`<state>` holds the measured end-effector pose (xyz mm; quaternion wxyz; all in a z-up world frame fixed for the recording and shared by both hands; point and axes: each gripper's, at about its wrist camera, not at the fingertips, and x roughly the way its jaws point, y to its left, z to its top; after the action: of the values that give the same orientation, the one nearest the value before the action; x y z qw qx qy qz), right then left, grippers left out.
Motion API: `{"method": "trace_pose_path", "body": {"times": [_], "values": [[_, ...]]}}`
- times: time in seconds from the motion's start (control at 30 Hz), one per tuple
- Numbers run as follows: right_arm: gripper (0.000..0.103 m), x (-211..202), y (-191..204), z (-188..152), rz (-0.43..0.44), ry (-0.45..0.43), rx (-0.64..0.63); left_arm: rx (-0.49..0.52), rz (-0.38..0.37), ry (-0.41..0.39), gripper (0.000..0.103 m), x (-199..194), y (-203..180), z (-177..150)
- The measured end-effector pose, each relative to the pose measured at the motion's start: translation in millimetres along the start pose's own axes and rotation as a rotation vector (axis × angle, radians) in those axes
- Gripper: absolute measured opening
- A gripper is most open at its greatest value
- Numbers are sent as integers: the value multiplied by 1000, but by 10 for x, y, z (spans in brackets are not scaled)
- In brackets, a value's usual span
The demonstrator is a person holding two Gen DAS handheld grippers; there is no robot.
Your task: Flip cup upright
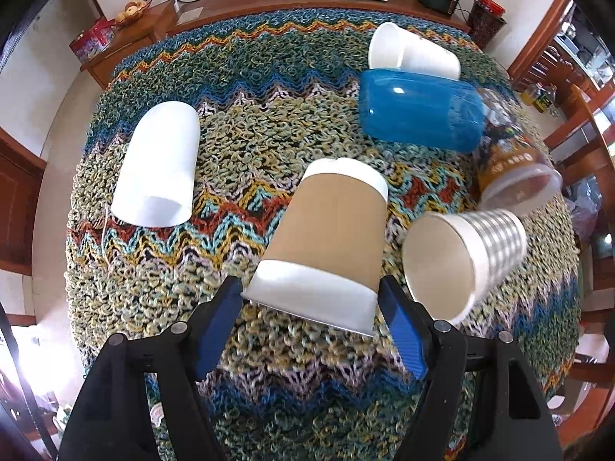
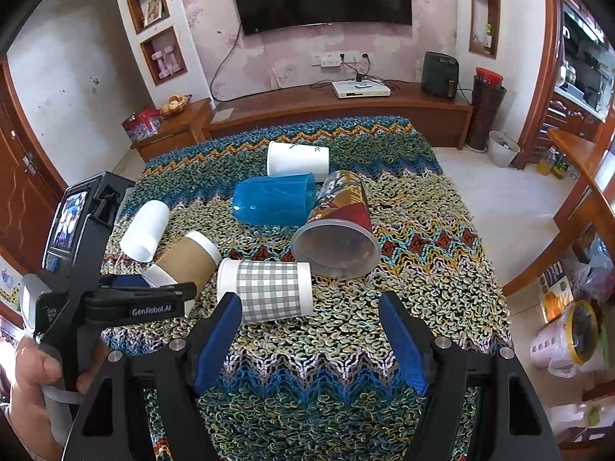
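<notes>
A brown-sleeved paper cup [image 1: 326, 242] lies on its side on the knitted cloth [image 1: 250, 123], its white rim end between my left gripper's [image 1: 311, 299] blue fingers. The jaws stand wide, one on each side of the rim, with no clear squeeze. In the right wrist view the same cup [image 2: 188, 257] lies at the left with the left gripper [image 2: 153, 288] at its rim. My right gripper [image 2: 309, 307] is open and empty, just in front of a grey checked cup [image 2: 269, 292] lying on its side.
Other cups lie on their sides: a plain white one [image 1: 157, 169], a blue plastic one [image 1: 419, 111], a white one behind it [image 1: 411, 52], a clear printed one [image 2: 338, 230]. The checked cup [image 1: 469, 257] lies right of the brown cup. A wooden TV bench [image 2: 346, 103] stands behind.
</notes>
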<state>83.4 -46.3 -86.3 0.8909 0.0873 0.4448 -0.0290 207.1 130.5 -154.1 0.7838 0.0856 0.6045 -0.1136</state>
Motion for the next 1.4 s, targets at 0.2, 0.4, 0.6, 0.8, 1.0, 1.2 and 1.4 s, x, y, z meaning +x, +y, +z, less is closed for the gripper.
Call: {"method": "trace_pose_path", "body": {"times": [0.2, 0.4, 0.6, 0.8, 1.0, 1.2, 1.4], "values": [[74, -79, -6, -47, 47, -2, -25, 56, -21, -10, 76, -234, -57, -251], [74, -190, -33, -166, 79, 17, -32, 182, -43, -26, 76, -493, -214, -692], [74, -272, 74, -438, 121, 55, -115, 360, -73, -53, 76, -628, -480, -1177], [74, -347, 224, -784, 136, 49, -291, 533, -118, -75, 76, -575, -732, -1512], [74, -355, 368, -1065, 166, 6, -524, 634, -158, -57, 76, -456, -813, -1563], [74, -305, 403, -1179, 219, -8, -617, 665, -178, -30, 76, -325, -826, -1505], [74, -210, 399, -1202, 256, 7, -634, 722, -184, -8, 77, -239, -828, -1454]]}}
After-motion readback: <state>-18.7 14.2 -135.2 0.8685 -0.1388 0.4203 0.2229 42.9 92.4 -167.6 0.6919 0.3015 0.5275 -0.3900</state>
